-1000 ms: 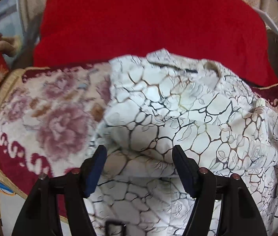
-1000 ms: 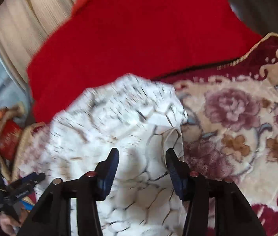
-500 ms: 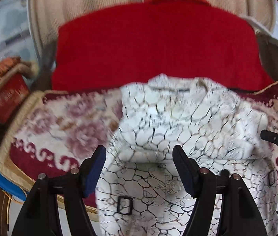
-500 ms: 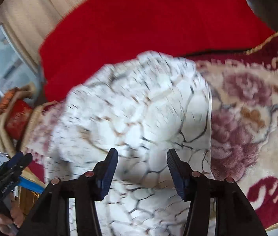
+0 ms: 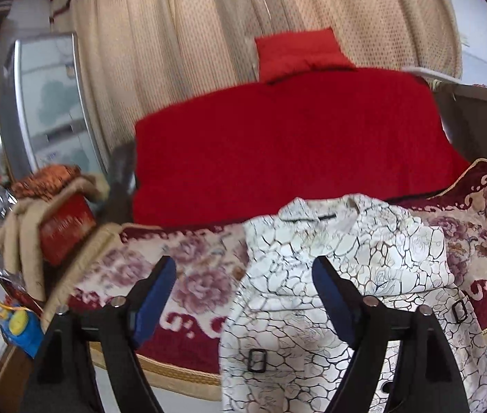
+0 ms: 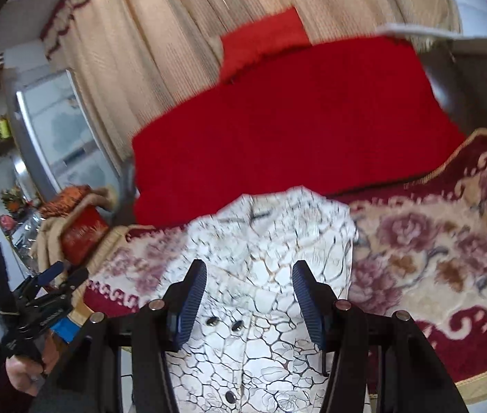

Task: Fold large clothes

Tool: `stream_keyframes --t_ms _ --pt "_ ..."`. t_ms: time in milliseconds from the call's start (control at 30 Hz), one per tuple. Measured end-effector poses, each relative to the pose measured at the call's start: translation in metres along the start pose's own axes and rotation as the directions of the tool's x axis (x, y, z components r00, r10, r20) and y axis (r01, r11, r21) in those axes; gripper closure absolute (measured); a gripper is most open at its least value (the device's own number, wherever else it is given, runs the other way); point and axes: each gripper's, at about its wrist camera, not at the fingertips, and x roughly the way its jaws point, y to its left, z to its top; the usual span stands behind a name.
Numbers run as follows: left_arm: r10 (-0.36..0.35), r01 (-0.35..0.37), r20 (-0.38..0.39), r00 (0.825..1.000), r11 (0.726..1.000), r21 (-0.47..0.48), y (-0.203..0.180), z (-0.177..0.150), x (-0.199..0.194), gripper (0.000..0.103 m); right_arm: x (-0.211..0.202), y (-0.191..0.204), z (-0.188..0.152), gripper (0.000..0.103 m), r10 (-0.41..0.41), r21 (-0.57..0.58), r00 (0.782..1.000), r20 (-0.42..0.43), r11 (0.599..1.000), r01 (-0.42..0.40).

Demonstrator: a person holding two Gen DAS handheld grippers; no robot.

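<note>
A white coat with a dark cracked-line print [image 5: 339, 275] lies folded on a floral red-and-cream blanket [image 5: 191, 275], collar away from me, its lower part hanging over the front edge. It also shows in the right wrist view [image 6: 271, 247]. My left gripper [image 5: 243, 275] is open and empty, held above and in front of the coat's left side. My right gripper [image 6: 248, 278] is open and empty, above the coat's front with its snap buttons. The left gripper [image 6: 50, 282] shows at the far left of the right wrist view.
A red blanket [image 5: 288, 144] covers the backrest behind the coat. Beige curtains [image 5: 209, 34] hang behind. A red box with beige cloth [image 5: 64, 223] sits at the left end, next to a fridge [image 5: 47, 103]. A grey armrest [image 5: 477, 127] stands at right.
Both grippers have pulled back and up from the coat, so more of the couch and curtains shows. The coat lies still on the blanket.
</note>
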Motion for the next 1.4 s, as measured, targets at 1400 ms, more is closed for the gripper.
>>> stream_keyframes --t_ms 1400 --pt "-0.083 0.055 -0.428 0.900 0.995 -0.077 0.160 -0.210 -0.012 0.000 -0.206 -0.077 -0.113 0.016 -0.218 0.009 0.967 -0.133 0.975 0.221"
